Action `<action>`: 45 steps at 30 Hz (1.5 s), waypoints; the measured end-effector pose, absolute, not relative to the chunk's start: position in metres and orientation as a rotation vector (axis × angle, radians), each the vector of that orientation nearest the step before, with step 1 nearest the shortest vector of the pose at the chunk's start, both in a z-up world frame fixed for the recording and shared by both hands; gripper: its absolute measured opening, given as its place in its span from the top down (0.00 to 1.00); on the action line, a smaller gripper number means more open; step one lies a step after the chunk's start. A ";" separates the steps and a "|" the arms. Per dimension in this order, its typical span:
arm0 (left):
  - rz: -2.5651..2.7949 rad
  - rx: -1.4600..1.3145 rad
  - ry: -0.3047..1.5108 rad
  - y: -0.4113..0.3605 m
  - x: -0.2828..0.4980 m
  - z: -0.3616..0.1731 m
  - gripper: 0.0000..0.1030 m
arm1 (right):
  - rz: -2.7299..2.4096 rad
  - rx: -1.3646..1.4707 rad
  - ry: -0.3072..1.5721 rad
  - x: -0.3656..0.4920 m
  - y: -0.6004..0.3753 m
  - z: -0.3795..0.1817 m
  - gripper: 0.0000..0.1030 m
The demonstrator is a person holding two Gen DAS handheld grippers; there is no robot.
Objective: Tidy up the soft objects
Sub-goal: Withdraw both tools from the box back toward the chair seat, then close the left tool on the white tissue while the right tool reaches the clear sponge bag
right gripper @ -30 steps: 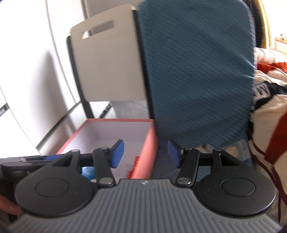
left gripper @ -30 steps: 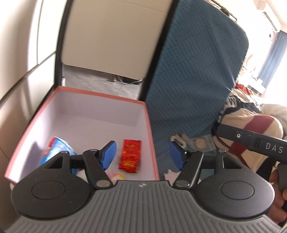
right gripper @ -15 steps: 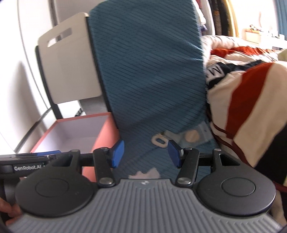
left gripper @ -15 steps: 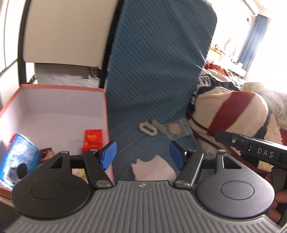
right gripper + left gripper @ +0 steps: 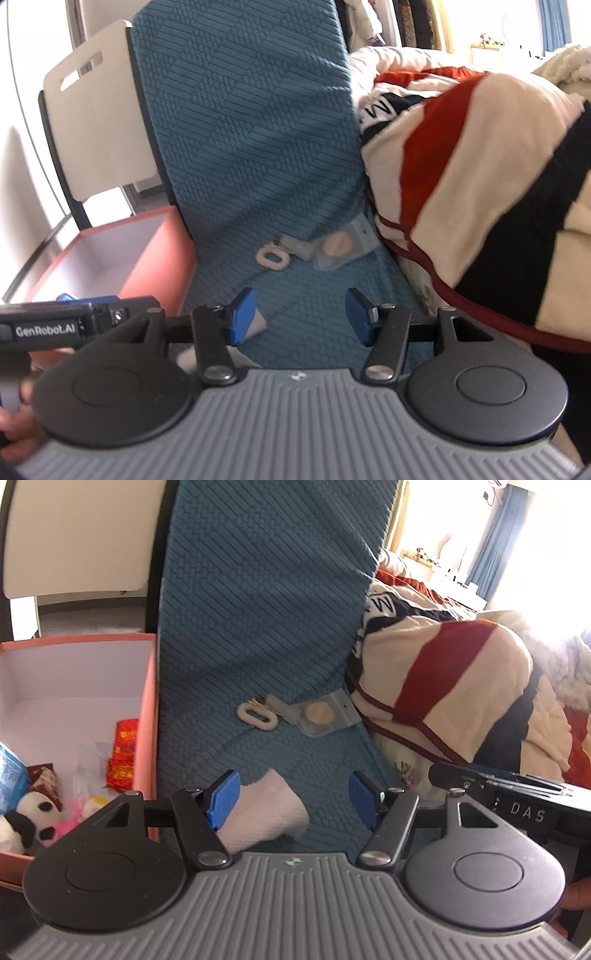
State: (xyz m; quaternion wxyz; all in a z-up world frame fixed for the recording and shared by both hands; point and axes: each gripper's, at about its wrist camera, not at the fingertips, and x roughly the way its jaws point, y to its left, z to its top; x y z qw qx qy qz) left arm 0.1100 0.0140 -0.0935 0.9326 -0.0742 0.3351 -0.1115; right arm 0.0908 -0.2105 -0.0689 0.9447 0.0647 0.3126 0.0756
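I have both sets of tongs standing open and empty, the left tongs (image 5: 291, 799) and right tongs (image 5: 299, 314) side by side over the teal quilted chair cover (image 5: 258, 627). The nearest soft thing is a crumpled pale pink cloth (image 5: 271, 818) lying on the seat, just beside the left tongs' left pad and not yet between the pads. My judgement is that this is the approach to a pick: I should shift the left tongs a little leftward so the cloth sits centred, come down until the pads straddle its bulk, and pinch the thick fold rather than a loose corner (thin fabric slips). Farther back on the seat lie a cream oval fabric loop (image 5: 256, 716) and a clear plastic pouch holding a beige round pad (image 5: 319, 714), touching each other. The coral-walled open box (image 5: 149, 709) stands hard against the seat's left edge, already holding a panda plush (image 5: 31, 814) and a red packet (image 5: 123, 753); its wall is the edge to lift over. To the right, a striped red, cream and navy blanket (image 5: 443, 672) crowds the seat, so the free room is straight ahead.
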 end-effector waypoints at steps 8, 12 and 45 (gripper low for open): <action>-0.232 -0.128 0.693 -0.010 0.104 -0.112 0.32 | 0.125 0.173 0.678 0.082 -0.237 -0.097 0.45; -0.224 -0.125 0.705 -0.014 0.111 -0.125 0.32 | 0.125 0.169 0.668 0.087 -0.238 -0.106 0.45; -0.074 -0.124 0.793 -0.024 0.221 -0.208 0.25 | 0.157 0.057 0.600 0.222 -0.217 -0.165 0.45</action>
